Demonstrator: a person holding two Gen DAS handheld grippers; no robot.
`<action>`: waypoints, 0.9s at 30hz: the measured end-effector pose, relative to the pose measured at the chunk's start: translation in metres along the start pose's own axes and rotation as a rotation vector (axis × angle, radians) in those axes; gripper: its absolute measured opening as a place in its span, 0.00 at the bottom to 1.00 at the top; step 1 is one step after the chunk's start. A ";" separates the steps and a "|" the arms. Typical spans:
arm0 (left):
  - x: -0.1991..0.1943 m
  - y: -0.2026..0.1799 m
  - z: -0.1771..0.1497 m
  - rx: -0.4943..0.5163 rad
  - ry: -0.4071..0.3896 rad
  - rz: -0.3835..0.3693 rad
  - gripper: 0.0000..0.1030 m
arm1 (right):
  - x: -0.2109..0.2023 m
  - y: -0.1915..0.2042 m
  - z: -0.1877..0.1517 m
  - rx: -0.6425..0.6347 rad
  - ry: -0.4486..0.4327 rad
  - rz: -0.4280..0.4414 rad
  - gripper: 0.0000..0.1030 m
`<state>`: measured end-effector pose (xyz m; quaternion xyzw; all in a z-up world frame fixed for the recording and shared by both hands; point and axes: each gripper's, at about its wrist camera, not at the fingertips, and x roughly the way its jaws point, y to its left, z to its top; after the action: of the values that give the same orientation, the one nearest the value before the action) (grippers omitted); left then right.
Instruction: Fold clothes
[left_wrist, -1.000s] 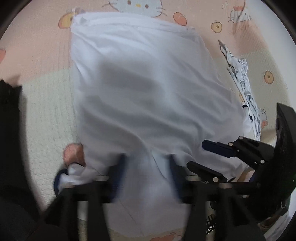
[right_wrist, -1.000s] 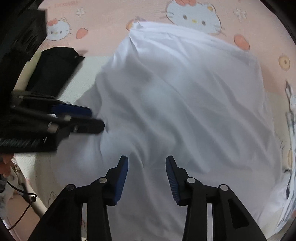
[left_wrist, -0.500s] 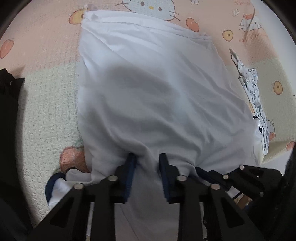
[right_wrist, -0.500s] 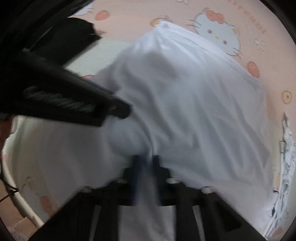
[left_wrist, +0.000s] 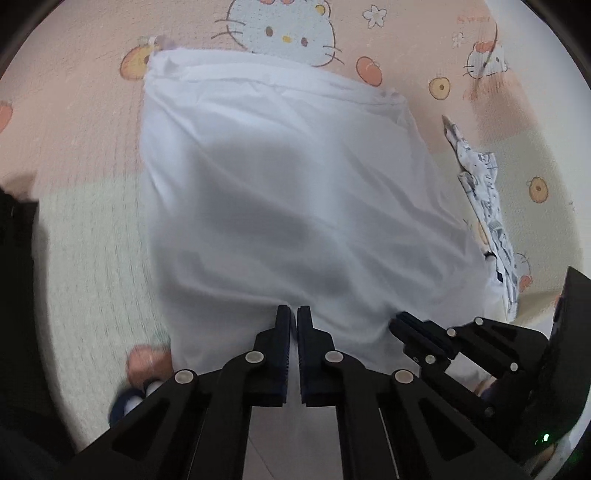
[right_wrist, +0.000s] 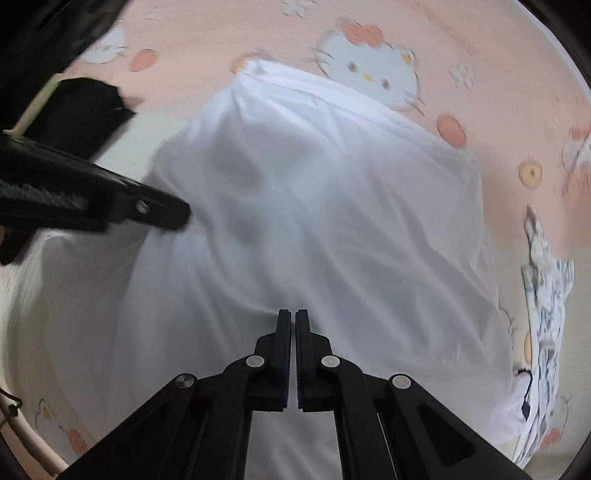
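Together, both tongs, left (left_wrist: 293, 317) and right (right_wrist: 291, 319), clamped on white garment (left_wrist: 295, 192); no readable writing.

You are working over a play mat (left_wrist: 85, 122) that covers the floor, its surface finely textured like a woven grid. The far part of it is peach-pink, printed with white cartoon cat faces (left_wrist: 280, 29), small flowers and orange fruit shapes (left_wrist: 369, 70). Nearer to you, the mat turns to a pale green panel (left_wrist: 96, 251), which also shows at the right side. In the right wrist view, a pale raised edge (right_wrist: 35, 107) runs along the mat at the upper left, beside something dark. The light is soft and even, with only faint shadows.
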<state>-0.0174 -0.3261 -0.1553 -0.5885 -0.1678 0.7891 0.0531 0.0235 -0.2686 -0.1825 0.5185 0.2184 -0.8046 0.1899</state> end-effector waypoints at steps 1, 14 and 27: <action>0.004 -0.002 0.005 -0.003 -0.002 -0.001 0.02 | 0.002 -0.004 0.001 0.027 0.008 0.008 0.00; -0.026 0.004 -0.005 -0.036 -0.101 -0.143 0.05 | -0.042 -0.029 -0.010 0.088 -0.011 0.241 0.45; -0.030 0.064 -0.078 -0.296 0.010 -0.157 0.34 | -0.054 0.008 -0.026 0.040 0.016 0.380 0.45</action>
<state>0.0725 -0.3787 -0.1688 -0.5790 -0.3275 0.7461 0.0284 0.0683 -0.2563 -0.1439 0.5604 0.1020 -0.7543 0.3264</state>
